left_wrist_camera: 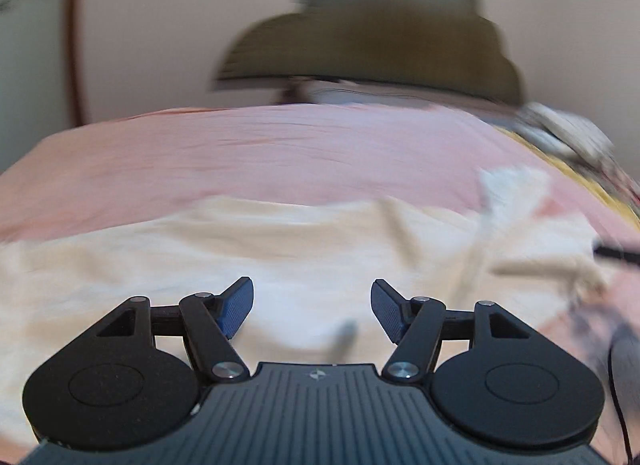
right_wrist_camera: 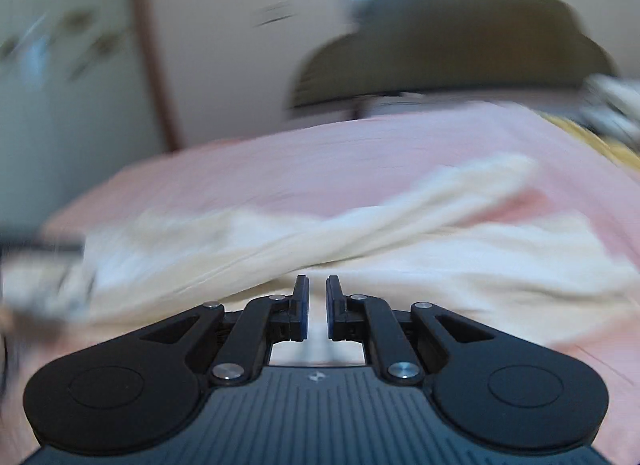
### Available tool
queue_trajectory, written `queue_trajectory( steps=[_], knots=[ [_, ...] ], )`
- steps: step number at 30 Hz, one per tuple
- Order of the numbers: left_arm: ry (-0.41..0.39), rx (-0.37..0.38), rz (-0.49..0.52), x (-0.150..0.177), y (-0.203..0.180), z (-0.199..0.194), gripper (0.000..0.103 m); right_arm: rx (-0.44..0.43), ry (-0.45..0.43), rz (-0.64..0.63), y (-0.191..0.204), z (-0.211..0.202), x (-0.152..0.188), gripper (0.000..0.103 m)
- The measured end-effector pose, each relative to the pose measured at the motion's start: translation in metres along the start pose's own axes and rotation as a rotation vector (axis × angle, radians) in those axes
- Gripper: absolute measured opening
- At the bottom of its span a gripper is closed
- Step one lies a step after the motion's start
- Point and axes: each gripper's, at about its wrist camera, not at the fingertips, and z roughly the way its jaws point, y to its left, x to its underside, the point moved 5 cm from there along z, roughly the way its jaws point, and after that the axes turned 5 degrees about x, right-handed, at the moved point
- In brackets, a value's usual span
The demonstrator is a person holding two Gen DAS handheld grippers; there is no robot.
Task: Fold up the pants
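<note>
Two grippers hang low over the bed, and their jaws differ. The left gripper [left_wrist_camera: 312,307] stands wide open with nothing between its blue pads [left_wrist_camera: 239,305], only cloth beneath. The right gripper [right_wrist_camera: 318,311] is nearly closed, a narrow slit left between its pads; pale cloth shows through the slit, but whether any of it is pinched I cannot tell.

The step in hand looks like taking hold of an edge to begin a fold. To do it well, each gripper should close on a firm seam or hem, both layers together, and lift evenly so the cloth does not drag into bunches.

The pants [left_wrist_camera: 280,249] are cream, soft and rumpled, lying across the pink bedsheet [left_wrist_camera: 260,149] just ahead of both grippers. In the right view one leg [right_wrist_camera: 440,193] runs up toward the far right, not yet squared. Blur smears finer detail.
</note>
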Motion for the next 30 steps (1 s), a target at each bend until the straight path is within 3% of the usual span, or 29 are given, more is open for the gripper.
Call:
queue_trajectory(
  steps=[2,4,8,12,15,17,19,20,21,24,27,30],
  knots=[
    [0.0,0.035,0.101,0.011,-0.032,0.016,0.069,0.048,-0.033,0.179,-0.05,-0.009,-0.009,0.009],
    [0.019,0.032,0.154,0.022,-0.047,0.027,0.069,0.115,-0.058,0.271,-0.093,-0.013,-0.02,0.016],
    [0.013,0.023,0.159,0.037,-0.046,0.035,0.07,0.204,-0.026,0.283,-0.144,0.008,-0.044,0.063],
    [0.004,0.026,0.112,0.042,-0.038,0.036,0.076,0.236,0.019,0.23,-0.168,0.047,-0.057,0.065],
    [0.008,0.024,0.1,0.041,-0.04,0.044,0.08,0.251,0.104,0.226,-0.187,0.084,-0.057,0.065],
    [0.017,0.027,0.084,0.039,-0.037,0.046,0.083,0.256,0.161,0.219,-0.195,0.102,-0.054,0.063],
    [0.027,0.037,0.061,0.039,-0.035,0.05,0.085,0.248,0.162,0.157,-0.191,0.107,-0.057,0.03],
    [0.028,0.042,0.052,0.039,-0.034,0.051,0.085,0.244,0.172,0.133,-0.188,0.108,-0.059,0.017],
    [0.03,0.043,0.051,0.039,-0.034,0.052,0.086,0.254,0.165,0.103,-0.185,0.107,-0.062,0.011],
    [0.034,0.034,0.063,0.039,-0.037,0.053,0.087,0.273,0.127,0.0,-0.175,0.102,-0.071,0.009],
    [0.036,0.03,0.066,0.04,-0.038,0.054,0.087,0.358,0.068,-0.089,-0.171,0.107,-0.088,0.002],
    [0.037,0.031,0.064,0.04,-0.037,0.054,0.088,0.365,0.104,-0.104,-0.173,0.124,-0.093,0.002]
  ],
)
